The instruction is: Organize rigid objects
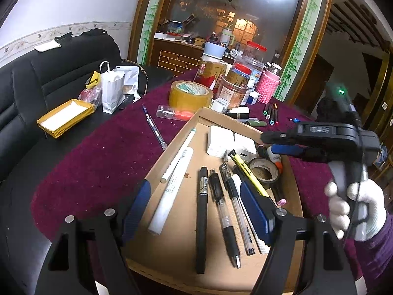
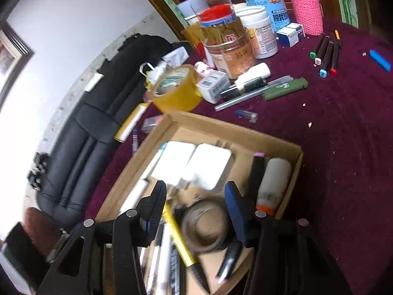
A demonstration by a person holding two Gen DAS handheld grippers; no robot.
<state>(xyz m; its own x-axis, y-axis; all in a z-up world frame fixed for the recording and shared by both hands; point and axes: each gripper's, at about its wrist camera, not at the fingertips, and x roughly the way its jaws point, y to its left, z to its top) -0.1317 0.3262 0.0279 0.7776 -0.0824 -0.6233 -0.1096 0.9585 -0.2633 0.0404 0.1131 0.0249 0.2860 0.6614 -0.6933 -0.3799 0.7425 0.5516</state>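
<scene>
A shallow cardboard tray [image 1: 245, 120] on the maroon tablecloth holds several pens [image 1: 201, 218], a yellow highlighter [image 1: 248, 169], white adapters [image 1: 228, 142], a dark tape roll [image 1: 264, 172] and a white glue bottle [image 2: 273, 182]. My left gripper [image 1: 196, 209] is open and empty over the tray's near end. My right gripper [image 2: 196, 209] is open and empty above the tape roll [image 2: 206, 223]; it also shows in the left wrist view [image 1: 282, 142], held by a white-gloved hand.
Loose on the cloth: a yellow tape roll [image 1: 190, 95], a blue pen [image 1: 153, 125], several markers [image 2: 326, 54], a green lighter [image 2: 285, 88], a blue lighter [image 2: 380, 60]. Jars [image 2: 231, 49] and a pink-sleeved bottle [image 2: 307, 9] crowd the far side. A black sofa [image 1: 49, 78] stands left.
</scene>
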